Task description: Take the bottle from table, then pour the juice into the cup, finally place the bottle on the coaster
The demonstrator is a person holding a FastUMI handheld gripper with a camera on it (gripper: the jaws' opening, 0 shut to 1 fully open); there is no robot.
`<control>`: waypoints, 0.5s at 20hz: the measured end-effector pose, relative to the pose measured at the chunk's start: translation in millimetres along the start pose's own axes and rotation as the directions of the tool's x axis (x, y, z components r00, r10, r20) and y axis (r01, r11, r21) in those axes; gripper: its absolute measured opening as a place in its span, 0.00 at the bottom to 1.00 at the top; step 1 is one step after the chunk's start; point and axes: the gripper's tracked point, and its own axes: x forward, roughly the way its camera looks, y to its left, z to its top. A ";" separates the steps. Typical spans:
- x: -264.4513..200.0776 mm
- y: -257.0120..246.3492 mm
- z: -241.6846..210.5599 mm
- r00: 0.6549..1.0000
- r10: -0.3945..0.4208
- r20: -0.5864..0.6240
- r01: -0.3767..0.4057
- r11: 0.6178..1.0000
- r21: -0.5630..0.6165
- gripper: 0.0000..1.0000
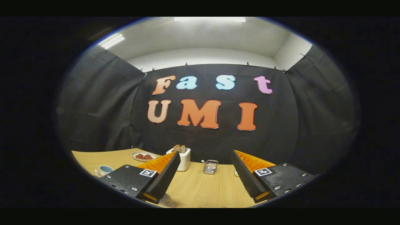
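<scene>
gripper view: ridged wedge fingers (203,175) wide apart, empty, above smooth wooden table (200,187)

A light wooden table (200,190) with a pale grain carries several things. On its far side stands a white box-shaped toaster (184,159) with two brown slices sticking up from its top. Near the toaster lies a small white plate (144,156) holding reddish-brown pieces of food. Closer in sits a white cup (103,170) with a blue inside. Near the table's middle stands a small clear glass jar (210,166) with a metal clasp.
</scene>
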 end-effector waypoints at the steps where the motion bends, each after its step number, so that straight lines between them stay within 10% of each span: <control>1: -0.1 2.2 3.0 1.000 0.004 0.003 -0.004 1.000 0.005 0.97; 10: -5.2 21.4 7.1 0.999 0.053 0.010 -0.054 0.997 0.047 0.97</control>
